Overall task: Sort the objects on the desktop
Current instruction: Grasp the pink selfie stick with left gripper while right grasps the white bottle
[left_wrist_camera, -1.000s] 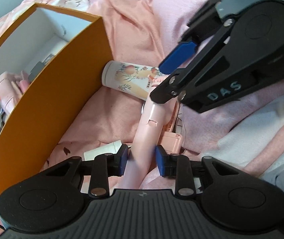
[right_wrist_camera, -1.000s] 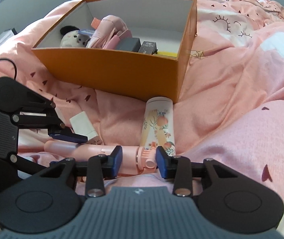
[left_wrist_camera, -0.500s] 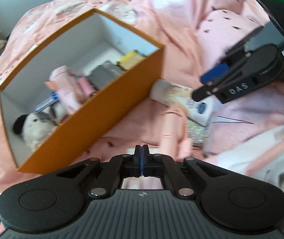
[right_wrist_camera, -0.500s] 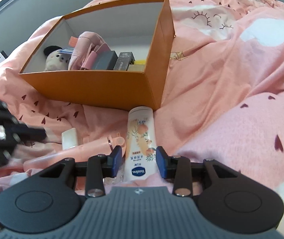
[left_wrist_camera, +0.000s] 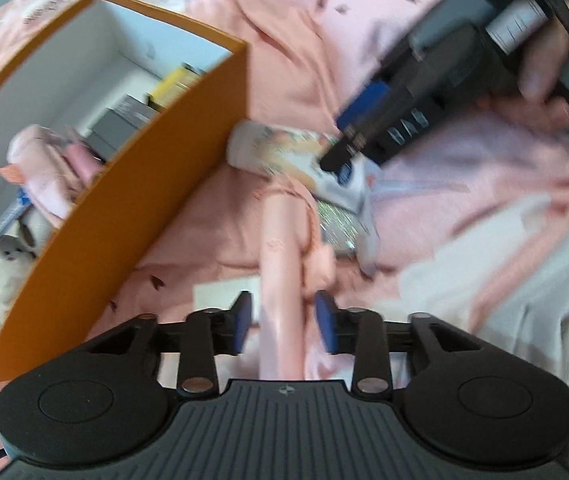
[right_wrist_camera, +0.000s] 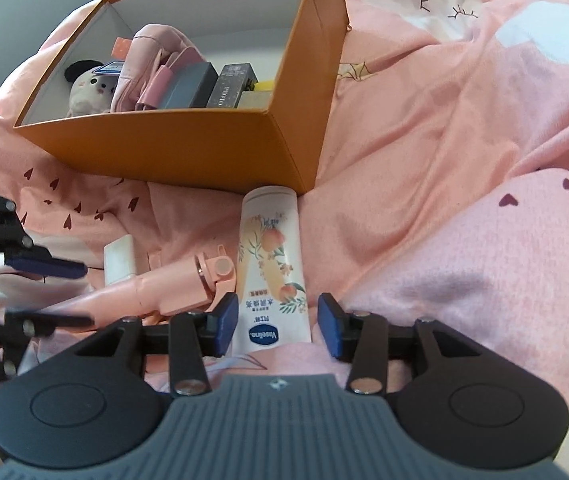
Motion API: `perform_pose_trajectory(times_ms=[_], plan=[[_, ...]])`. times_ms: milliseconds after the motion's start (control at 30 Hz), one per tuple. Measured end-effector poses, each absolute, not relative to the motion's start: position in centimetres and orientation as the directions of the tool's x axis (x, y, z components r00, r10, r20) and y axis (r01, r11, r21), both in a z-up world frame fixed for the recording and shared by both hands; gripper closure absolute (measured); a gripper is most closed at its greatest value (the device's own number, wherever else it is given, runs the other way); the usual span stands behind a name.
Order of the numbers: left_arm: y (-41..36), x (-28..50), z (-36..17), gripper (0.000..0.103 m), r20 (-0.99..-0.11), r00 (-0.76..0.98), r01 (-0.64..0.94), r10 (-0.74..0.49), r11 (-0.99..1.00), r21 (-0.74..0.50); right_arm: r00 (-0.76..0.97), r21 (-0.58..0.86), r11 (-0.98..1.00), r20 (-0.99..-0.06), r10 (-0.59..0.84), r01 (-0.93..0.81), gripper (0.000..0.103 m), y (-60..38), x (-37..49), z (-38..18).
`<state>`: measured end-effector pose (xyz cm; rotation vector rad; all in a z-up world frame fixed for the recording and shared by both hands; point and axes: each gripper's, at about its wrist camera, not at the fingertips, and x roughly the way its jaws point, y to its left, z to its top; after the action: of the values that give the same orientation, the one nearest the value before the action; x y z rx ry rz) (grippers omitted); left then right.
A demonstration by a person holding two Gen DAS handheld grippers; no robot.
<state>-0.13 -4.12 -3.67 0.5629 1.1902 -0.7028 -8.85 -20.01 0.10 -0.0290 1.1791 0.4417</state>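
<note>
At the far left, the orange box (right_wrist_camera: 188, 152) sat on the pink bedspread (right_wrist_camera: 464, 160), already holding a small plush toy (right_wrist_camera: 86, 88), a pink pouch (right_wrist_camera: 144, 68) and a few dark cartons (right_wrist_camera: 192, 84). Just in front of it lay a small white block (right_wrist_camera: 120, 258).

Next came the pink folding stick (left_wrist_camera: 282, 276), lying across the bedding with its hinged head touching the lotion tube. The left gripper (left_wrist_camera: 284, 322) straddled its shaft; the jaws were opening, with the stick between them and a visible gap on both sides, so nothing was gripped. The stick looked like rigid, light plastic with a smooth finish, and I judged the straight shaft a safer hold than the jointed head, which might swivel.

To its right lay the lotion tube (right_wrist_camera: 270, 264), its cap end nearly against the box's near corner and its crimped end toward the camera. The right gripper (right_wrist_camera: 278, 324) bracketed the lower part of the tube, jaws opening; the left pad sat close to the tube and the right pad stood clear, so it was not clamped. The tube was probably soft-walled, fairly light and slick, and would give under a squeeze; holding it across the body nearer the middle would likely balance it better than the flat tail.

A hand (left_wrist_camera: 544, 60) held the right gripper's handle.
</note>
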Motion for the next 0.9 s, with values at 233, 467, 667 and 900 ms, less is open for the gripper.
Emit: perform_pose_trajectory(times_ms=[233, 467, 667, 900], plan=[[-6.0, -2.1, -5.1, 0.054, -0.938, 0.313, 0.785, -0.149, 0.597, 0.167, 0.298, 0.207, 0.911, -0.899, 0.321, -0.357, 0.052, -19.5, -8.7, -0.4], [-7.1, -2.5, -6.2, 0.053, -0.91, 0.388, 0.746, -0.148, 0.63, 0.216, 0.276, 0.242, 0.914, -0.9, 0.337, -0.327, 0.052, -20.2, -8.1, -0.9], [-7.2, -2.1, -6.8, 0.051, -0.916, 0.383, 0.715, -0.123, 0.668, 0.209, 0.245, 0.218, 0.913, -0.918, 0.312, -0.346, 0.051, -19.6, -7.7, -2.2], [-6.8, -2.1, -6.7, 0.052, -0.916, 0.382, 0.693, -0.127, 0.694, 0.192, 0.218, 0.221, 0.898, -0.922, 0.319, -0.379, 0.061, -19.1, -7.9, -2.4]])
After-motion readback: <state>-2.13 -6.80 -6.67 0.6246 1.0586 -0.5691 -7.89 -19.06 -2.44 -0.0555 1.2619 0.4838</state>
